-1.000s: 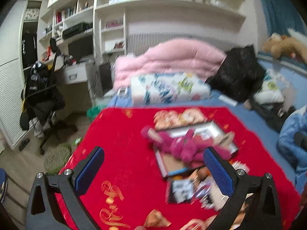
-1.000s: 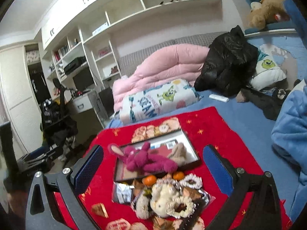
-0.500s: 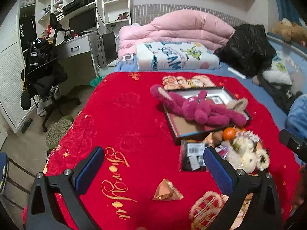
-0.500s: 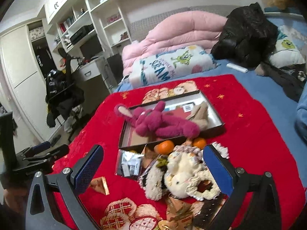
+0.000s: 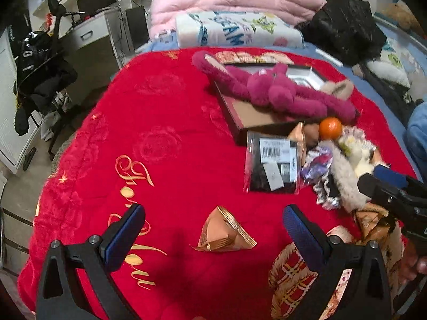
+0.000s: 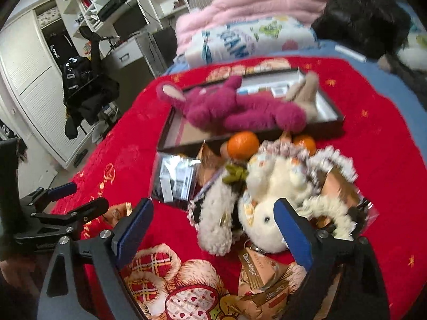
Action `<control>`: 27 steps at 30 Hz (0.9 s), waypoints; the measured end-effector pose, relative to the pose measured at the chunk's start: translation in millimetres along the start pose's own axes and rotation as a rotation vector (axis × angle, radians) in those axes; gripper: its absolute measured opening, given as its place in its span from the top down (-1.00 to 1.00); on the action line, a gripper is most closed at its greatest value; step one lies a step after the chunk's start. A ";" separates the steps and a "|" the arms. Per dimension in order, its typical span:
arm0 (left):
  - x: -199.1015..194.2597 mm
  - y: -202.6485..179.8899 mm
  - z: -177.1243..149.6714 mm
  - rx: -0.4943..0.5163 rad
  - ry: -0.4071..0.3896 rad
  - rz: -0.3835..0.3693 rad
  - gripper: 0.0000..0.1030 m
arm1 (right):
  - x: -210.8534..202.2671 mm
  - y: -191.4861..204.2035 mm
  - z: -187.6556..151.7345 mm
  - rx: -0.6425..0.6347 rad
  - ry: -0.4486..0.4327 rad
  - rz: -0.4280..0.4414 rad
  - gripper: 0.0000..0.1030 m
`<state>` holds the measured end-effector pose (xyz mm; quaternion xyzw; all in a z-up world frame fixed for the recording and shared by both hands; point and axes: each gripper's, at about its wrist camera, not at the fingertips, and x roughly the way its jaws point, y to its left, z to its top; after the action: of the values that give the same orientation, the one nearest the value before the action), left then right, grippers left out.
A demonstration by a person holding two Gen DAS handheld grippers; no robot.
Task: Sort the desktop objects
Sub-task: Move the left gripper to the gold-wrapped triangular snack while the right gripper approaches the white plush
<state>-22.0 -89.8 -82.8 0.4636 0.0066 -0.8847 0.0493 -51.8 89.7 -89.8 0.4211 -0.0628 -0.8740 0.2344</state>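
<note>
Both tools tilt downward: the left tool (image 5: 214,236) has its jaws wide apart and empty, while the right tool's (image 6: 213,229) jaws are closing, nothing pinched.

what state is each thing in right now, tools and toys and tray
left tool: open, empty, over the gold packet
right tool: closing, nothing pressed, white plush between its pads
tray: open-topped, pink plush lying across it
orange: loose beside tray

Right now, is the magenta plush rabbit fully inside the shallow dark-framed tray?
Partly out. The magenta plush rabbit lies across the shallow dark-framed tray; its long ear hangs over the rim onto the red blanket.
</note>
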 end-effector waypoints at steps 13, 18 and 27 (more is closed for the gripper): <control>60.3 -5.7 -8.9 -0.009 0.156 0.039 -1.00 | 26.1 3.7 -9.9 -0.012 0.102 0.018 -0.19; 72.8 -3.4 -14.8 -0.030 0.163 0.027 -1.00 | 35.0 0.2 -14.3 0.011 0.124 0.010 0.13; 73.9 -2.5 -15.5 -0.079 0.106 0.040 -1.00 | 40.1 -7.6 -16.9 0.032 0.171 -0.013 0.43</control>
<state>-51.2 -92.4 -152.4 0.5074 0.0346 -0.8568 0.0848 -63.1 79.3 -131.3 0.4980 -0.0539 -0.8353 0.2266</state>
